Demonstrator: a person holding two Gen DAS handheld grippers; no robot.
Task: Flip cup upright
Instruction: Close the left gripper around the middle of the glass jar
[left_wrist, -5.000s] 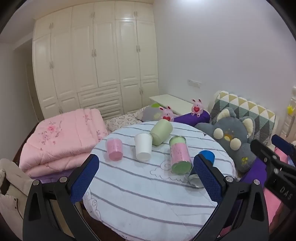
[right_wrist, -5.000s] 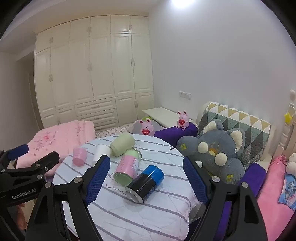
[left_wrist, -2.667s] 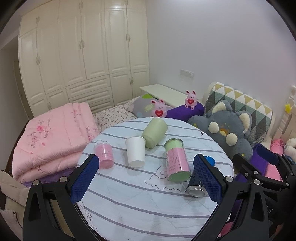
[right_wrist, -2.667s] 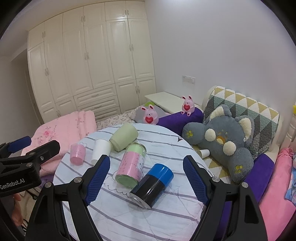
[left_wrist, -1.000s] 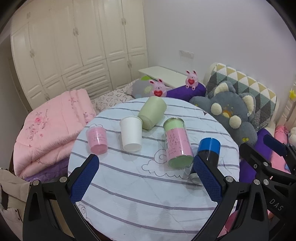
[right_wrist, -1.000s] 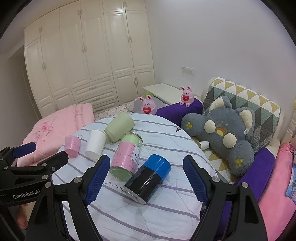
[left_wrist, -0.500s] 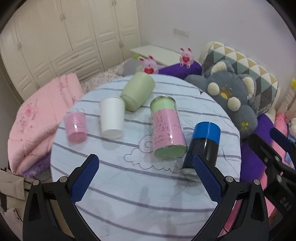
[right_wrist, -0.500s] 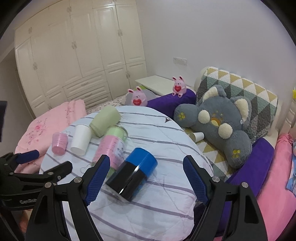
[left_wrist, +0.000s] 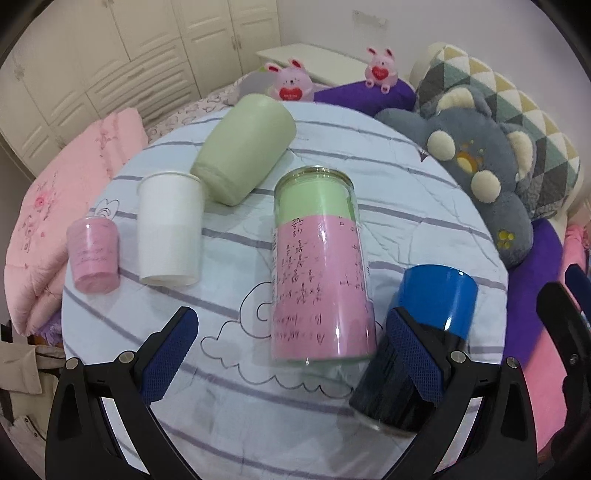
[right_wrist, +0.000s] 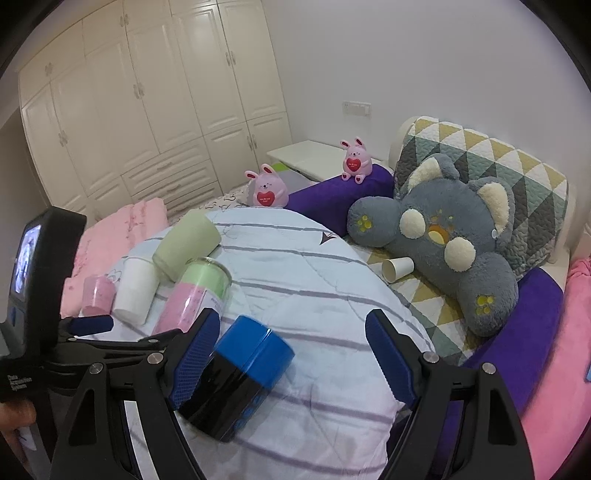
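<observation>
Both grippers have dropped closer to the round table (left_wrist: 258, 435) since half a second ago, and the cups fill much more of my left view. On my left gripper (left_wrist: 291, 350) the jaws are spread wide with nothing between the pads; the pink-and-green tumbler (left_wrist: 319, 269) lies on its side just ahead of them, its near end reaching between the fingertip line. My right gripper (right_wrist: 291, 354) is likewise released, and the blue-and-black cup (right_wrist: 236, 380) lies on its side between its fingers, close against the left pad and apart from the right one. In the left view that same cup (left_wrist: 417, 347) sits right behind the left gripper's right finger.

Farther back, the white paper cup (left_wrist: 170, 229) and small pink cup (left_wrist: 94, 254) stand mouth down, side by side. A light green cup (left_wrist: 245, 147) lies tipped over beyond them. Off the table, a grey plush bear (right_wrist: 443, 236) rests against the patterned headboard.
</observation>
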